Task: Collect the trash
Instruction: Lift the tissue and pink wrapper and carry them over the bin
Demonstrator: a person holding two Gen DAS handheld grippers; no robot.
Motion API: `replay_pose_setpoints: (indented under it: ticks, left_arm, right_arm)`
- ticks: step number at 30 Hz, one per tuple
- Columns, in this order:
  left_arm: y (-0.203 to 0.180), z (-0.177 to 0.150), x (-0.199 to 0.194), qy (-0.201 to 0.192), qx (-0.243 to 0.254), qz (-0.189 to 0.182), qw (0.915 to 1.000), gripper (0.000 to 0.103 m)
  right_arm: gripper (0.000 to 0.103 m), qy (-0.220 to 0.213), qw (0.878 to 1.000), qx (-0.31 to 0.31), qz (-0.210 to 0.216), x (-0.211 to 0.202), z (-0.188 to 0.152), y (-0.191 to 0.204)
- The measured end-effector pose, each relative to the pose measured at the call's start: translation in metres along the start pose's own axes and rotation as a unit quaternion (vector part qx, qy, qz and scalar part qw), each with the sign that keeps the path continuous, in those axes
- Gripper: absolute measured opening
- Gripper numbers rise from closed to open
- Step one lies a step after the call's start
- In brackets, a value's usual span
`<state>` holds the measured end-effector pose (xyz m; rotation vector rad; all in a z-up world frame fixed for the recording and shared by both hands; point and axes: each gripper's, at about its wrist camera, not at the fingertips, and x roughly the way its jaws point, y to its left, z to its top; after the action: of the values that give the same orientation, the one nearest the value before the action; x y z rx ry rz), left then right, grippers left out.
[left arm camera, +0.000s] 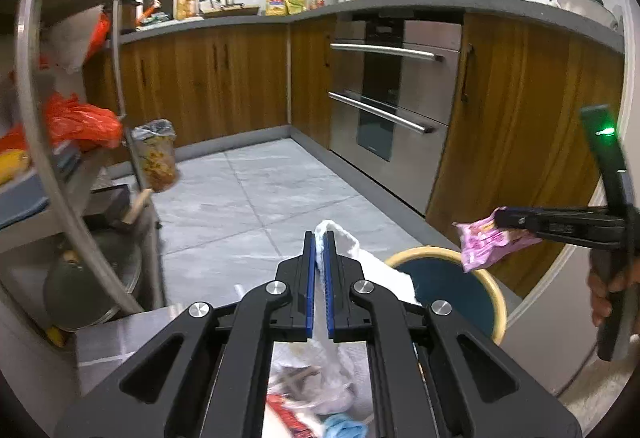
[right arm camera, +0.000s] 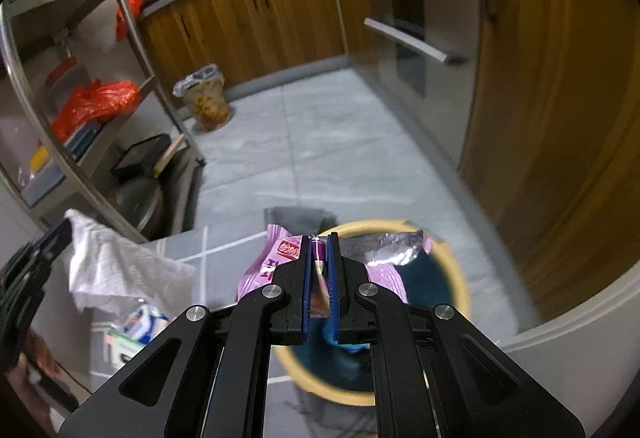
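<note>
My left gripper is shut on a crumpled white paper towel, held just left of a round bin with a yellow rim and dark teal inside. My right gripper is shut on a pink snack wrapper with a silver inner side, held over the bin's rim. In the left wrist view the right gripper holds the wrapper above the bin's right edge. The towel and left gripper show at left in the right wrist view.
More trash lies below the left gripper: a clear bag, red and blue scraps. A steel shelf rack with orange bags stands at left. A lined waste bin sits by the wooden cabinets. An oven is at right.
</note>
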<state>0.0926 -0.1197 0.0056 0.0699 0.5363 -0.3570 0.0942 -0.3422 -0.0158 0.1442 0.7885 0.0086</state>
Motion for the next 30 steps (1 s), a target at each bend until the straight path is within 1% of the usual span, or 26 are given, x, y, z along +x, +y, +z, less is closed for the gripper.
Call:
replay_pose_setpoints:
  ticks: [3, 5, 12, 16, 19, 25, 30]
  left_arm:
    - [-0.017, 0.0, 0.014, 0.008, 0.006, -0.015, 0.9998, 0.004]
    - [-0.029, 0.0, 0.024, 0.013, 0.011, -0.026, 0.9995, 0.004]
    - [-0.065, -0.002, 0.052, 0.025, 0.019, -0.058, 0.9978, 0.004]
    - [-0.076, -0.003, 0.06, 0.015, 0.005, -0.087, 0.996, 0.004]
    - [-0.086, -0.005, 0.065, 0.014, 0.008, -0.097, 0.9951, 0.004]
    - [-0.101, -0.01, 0.078, 0.017, 0.003, -0.121, 0.9925, 0.004]
    - [-0.11, -0.021, 0.099, 0.043, 0.002, -0.122, 0.9916, 0.004]
  right_arm:
    - [0.008, -0.007, 1.0, -0.015, -0.025, -0.005, -0.003, -0.014]
    - [0.009, 0.0, 0.999, -0.016, -0.038, 0.0, -0.004, -0.024]
    - [0.009, 0.043, 0.997, 0.031, -0.05, 0.031, -0.004, -0.067]
    - [0.009, 0.064, 0.995, 0.065, -0.048, 0.045, -0.003, -0.084]
    - [0.009, 0.071, 0.993, 0.073, -0.053, 0.05, -0.004, -0.09]
    - [0.009, 0.075, 0.993, 0.07, -0.057, 0.053, -0.007, -0.091]
    - [0.009, 0.091, 0.991, 0.065, -0.074, 0.067, -0.01, -0.092]
